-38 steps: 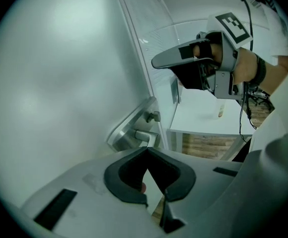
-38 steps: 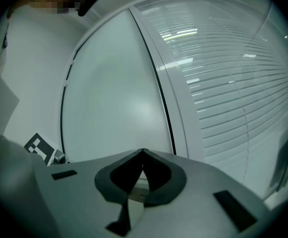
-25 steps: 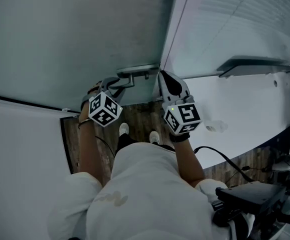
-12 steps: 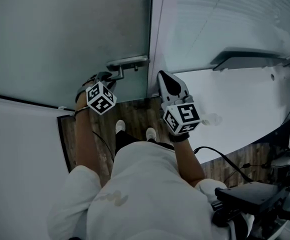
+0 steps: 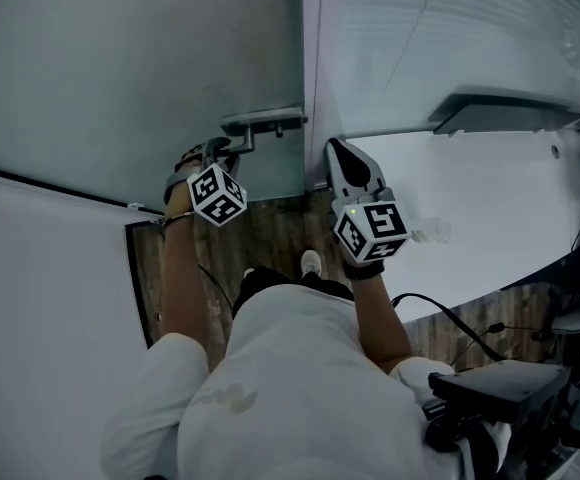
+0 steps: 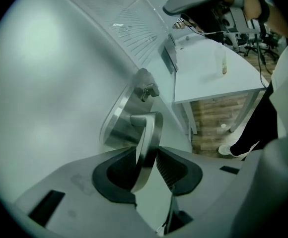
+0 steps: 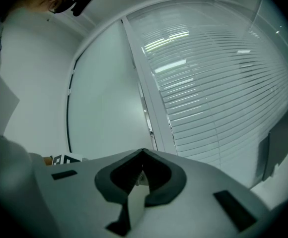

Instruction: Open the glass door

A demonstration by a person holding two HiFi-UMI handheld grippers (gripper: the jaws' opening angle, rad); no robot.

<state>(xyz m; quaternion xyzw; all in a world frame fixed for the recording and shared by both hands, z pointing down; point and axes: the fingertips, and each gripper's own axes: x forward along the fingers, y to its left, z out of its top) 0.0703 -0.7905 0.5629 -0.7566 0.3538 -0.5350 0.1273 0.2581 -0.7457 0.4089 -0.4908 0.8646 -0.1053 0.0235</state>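
The frosted glass door (image 5: 140, 68) fills the upper left of the head view; its metal lever handle (image 5: 260, 121) sits near the door's right edge. My left gripper (image 5: 228, 151) is shut on that lever. In the left gripper view the lever (image 6: 148, 133) runs down between the two dark pads (image 6: 176, 168), and the left gripper (image 6: 146, 157) pinches it just below the round metal rose (image 6: 118, 118). My right gripper (image 5: 334, 150) points level at the door frame (image 5: 313, 58), just right of the handle. The right gripper (image 7: 143, 155) is shut with nothing between its pads.
Right of the door is a fixed glass panel with white blinds (image 7: 218, 83) and a grey bracket (image 5: 500, 106). A white table (image 5: 490, 208) stands at the right, with black equipment (image 5: 500, 398) and a cable below it. A white panel (image 5: 40, 298) stands at the left over wooden floor (image 5: 270, 233).
The left gripper has stayed on the lever and tipped downward a little. The right gripper has shifted slightly sideways beside the frame. The door edge now looks vertical instead of slanted.
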